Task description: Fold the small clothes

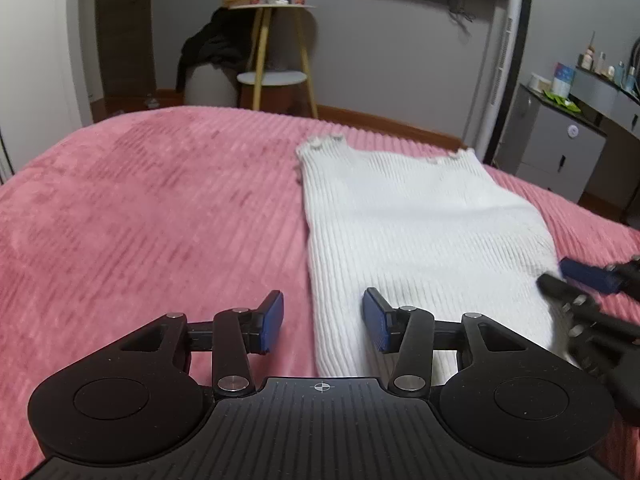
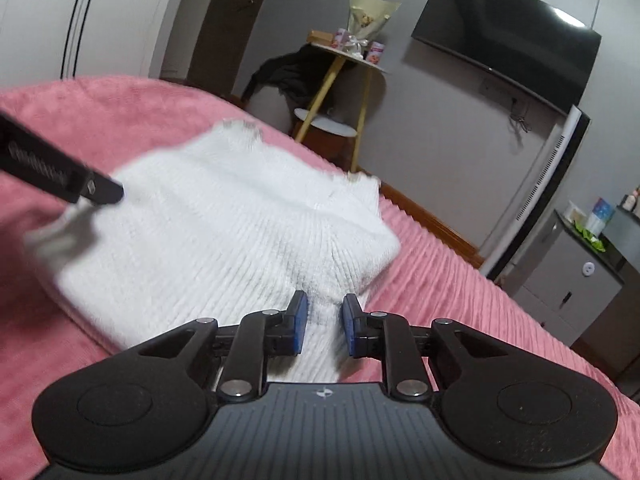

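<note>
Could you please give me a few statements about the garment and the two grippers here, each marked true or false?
1. The white knit top lies on a pink ribbed blanket. True.
2. The left gripper is shut on the top's edge. False: its fingers stand wide apart, straddling the top's near left edge.
3. The right gripper has white knit fabric between its fingers. True, though the blue pads are not fully together.
4. The top is already folded into a small square. False: it lies spread out lengthwise.
5. A round side table stands beyond the bed. True.
</note>
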A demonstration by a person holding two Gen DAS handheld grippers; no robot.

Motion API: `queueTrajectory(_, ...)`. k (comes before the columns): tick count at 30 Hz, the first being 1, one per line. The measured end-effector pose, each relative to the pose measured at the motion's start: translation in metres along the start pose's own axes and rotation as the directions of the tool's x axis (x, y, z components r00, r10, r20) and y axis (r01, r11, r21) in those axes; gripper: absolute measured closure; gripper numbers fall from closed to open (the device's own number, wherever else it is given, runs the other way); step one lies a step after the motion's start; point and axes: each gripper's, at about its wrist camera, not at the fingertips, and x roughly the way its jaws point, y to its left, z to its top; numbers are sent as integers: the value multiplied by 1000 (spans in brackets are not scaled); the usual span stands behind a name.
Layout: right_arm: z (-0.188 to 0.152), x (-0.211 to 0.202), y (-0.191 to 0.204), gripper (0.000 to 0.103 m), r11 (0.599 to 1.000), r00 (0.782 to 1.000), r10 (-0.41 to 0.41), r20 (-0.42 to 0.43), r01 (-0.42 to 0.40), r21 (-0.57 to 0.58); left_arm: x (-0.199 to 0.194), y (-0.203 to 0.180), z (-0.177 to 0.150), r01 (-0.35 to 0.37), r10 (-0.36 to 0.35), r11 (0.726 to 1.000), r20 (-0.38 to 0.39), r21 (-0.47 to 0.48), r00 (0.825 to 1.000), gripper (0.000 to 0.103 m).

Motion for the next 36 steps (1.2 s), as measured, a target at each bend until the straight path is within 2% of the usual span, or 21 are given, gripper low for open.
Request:
queueTrajectory(3,15,-10,-5,85,1000,997,-29,75,28,10,5,0,14,-8,8,1000,21,-1,1000,56)
queueTrajectory(7,31,13,0,85,993,994,-57,92,66,-99,25,-9,31,-25,23,998,32,53,999,55)
queueTrajectory(10,24,38,13,85,968,994,-70,83,88,-233,48,-20,35,-38,34,991,32,131,999,50)
queueTrajectory(12,16,51,22,85,940,991,-89,97,115,-320,62,-30,29,-65,53,977,61,202,997,46)
queueTrajectory(13,13,54,25,90,927,991,-90,104,121,-354,68,-35,25,-78,61,969,81,233,995,46)
queueTrajectory(16,4,63,39,96,898,989,-83,121,127,-422,85,-38,17,-100,75,966,112,238,991,46)
queueTrajectory(17,2,64,41,96,897,989,-79,126,125,-425,88,-35,17,-87,63,972,113,218,992,46)
queueTrajectory(18,3,66,39,96,906,990,-71,123,116,-406,91,-31,18,-81,59,976,113,200,992,39)
queueTrajectory(19,3,67,36,97,918,990,-64,122,107,-383,93,-28,18,-89,68,978,117,189,991,28)
queueTrajectory(21,2,69,32,97,929,991,-53,124,95,-358,93,-20,20,-97,77,980,119,174,990,19)
queueTrajectory(23,4,68,32,97,925,992,-46,121,88,-370,88,-13,26,-75,59,984,107,159,993,19)
queueTrajectory(25,13,65,28,95,930,993,-39,112,77,-359,82,-13,33,-87,72,986,112,139,991,20)
queueTrajectory(27,23,67,20,88,947,991,-71,111,102,-304,86,-19,37,-92,77,986,106,142,991,19)
queueTrajectory(29,27,78,17,86,948,992,-95,83,116,-297,98,-26,38,-103,92,980,73,172,993,16)
queueTrajectory(31,24,89,18,90,941,996,-71,48,82,-328,107,-27,39,-138,128,974,66,181,990,5)
queueTrajectory(34,29,96,12,89,950,999,-53,2,51,-307,104,-16,44,-115,114,985,17,126,993,4)
queueTrajectory(35,31,95,12,86,949,998,-60,-4,55,-312,99,-13,45,-114,115,987,4,110,993,4)
queueTrajectory(36,32,91,13,76,944,996,-88,1,84,-318,92,-10,44,-111,113,989,-7,102,994,4)
